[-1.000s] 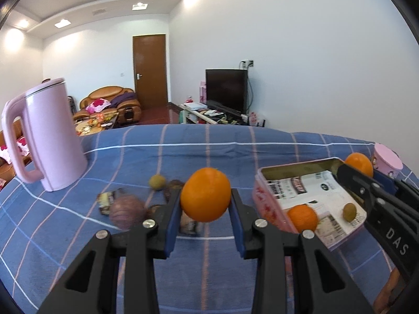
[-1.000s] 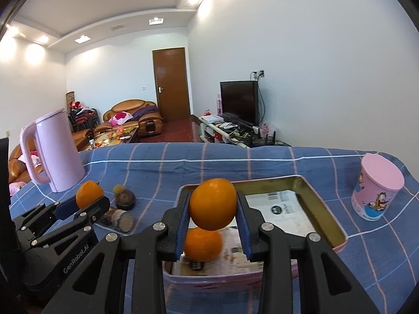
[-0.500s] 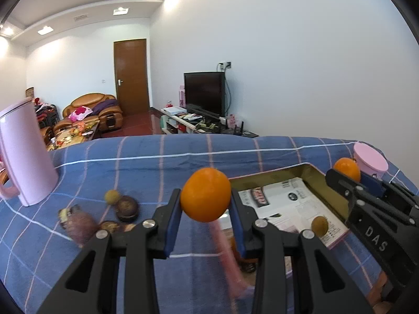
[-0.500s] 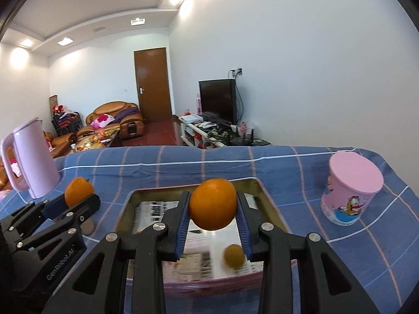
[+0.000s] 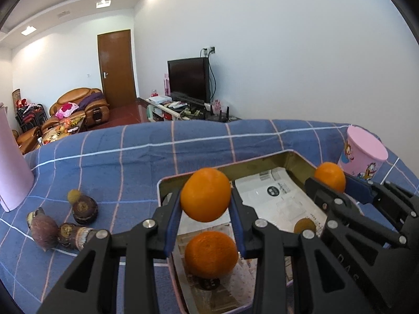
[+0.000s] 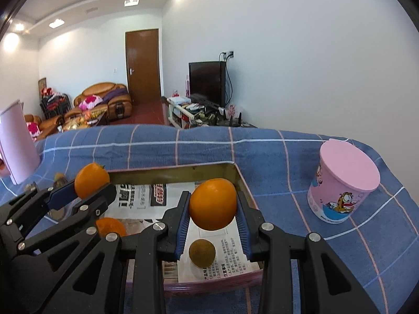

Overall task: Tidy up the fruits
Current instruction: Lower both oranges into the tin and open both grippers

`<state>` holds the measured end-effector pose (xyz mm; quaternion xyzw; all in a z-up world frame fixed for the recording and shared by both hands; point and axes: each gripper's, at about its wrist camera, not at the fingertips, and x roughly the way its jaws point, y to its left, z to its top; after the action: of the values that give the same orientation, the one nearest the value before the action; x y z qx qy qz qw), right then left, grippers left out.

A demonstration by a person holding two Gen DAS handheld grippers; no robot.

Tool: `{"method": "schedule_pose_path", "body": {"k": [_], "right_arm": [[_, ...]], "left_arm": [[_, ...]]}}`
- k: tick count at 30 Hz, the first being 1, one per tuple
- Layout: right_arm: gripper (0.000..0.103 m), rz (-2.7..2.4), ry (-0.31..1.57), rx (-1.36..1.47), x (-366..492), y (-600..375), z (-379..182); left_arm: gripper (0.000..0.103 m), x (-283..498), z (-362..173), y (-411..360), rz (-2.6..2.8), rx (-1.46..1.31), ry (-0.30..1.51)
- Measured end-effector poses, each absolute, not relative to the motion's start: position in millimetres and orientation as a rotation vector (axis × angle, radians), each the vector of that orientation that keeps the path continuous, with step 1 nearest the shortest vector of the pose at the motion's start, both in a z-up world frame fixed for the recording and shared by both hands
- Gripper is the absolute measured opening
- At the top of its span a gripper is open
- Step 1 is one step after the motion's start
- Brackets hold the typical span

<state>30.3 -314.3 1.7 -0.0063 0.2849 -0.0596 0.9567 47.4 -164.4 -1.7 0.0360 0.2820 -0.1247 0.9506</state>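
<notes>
Two oranges were in transit: one orange [image 5: 205, 198] gripped at centre frame by the left gripper [image 5: 205, 201], the second orange [image 6: 212, 203] pinched likewise in the right gripper [image 6: 212, 205]. Both hung over the open tin [image 5: 298, 158], lined with newspaper [image 6: 136, 196]. Inside it already lay a third orange [image 5: 210, 253] and a small brownish fruit [image 6: 202, 252]. At the left of the left wrist view, several dark fruits [image 5: 85, 207] remained on the blue checked cloth [image 5: 131, 162], so the sorting seemed roughly half finished. Both grippers pointed forward and somewhat downward, side by side above the tin.
</notes>
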Motion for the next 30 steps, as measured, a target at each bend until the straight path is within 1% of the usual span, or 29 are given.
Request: {"method": "schedule_pose_path", "body": {"k": [14,24,26,28,30], "right_arm": [[0.036,-0.083,0.637,-0.024,35.2,-308.0,-8.4],[0.036,-0.047,0.674,0.021,41.2,-310.2,-11.7],[0.036,-0.037,0.684,0.038,43.2,-311.1,-13.1],[0.036,-0.034,0.695,0.059,44.3,-313.2,-14.7],[0.036,-0.035,0.702,0.080,44.9,-316.4,-15.8]], "left_arm": [[0.038,55.8,-7.5,-162.0,-0.273,0.053,0.639],[0.039,60.4,-10.7,-163.4,-0.269,0.057,0.662],[0.040,61.0,-10.8,-163.4,-0.258,0.056,0.663],[0.048,59.7,-10.1,-161.8,-0.243,0.055,0.656],[0.051,56.5,-8.3,-161.3,-0.236,0.057,0.640]]}}
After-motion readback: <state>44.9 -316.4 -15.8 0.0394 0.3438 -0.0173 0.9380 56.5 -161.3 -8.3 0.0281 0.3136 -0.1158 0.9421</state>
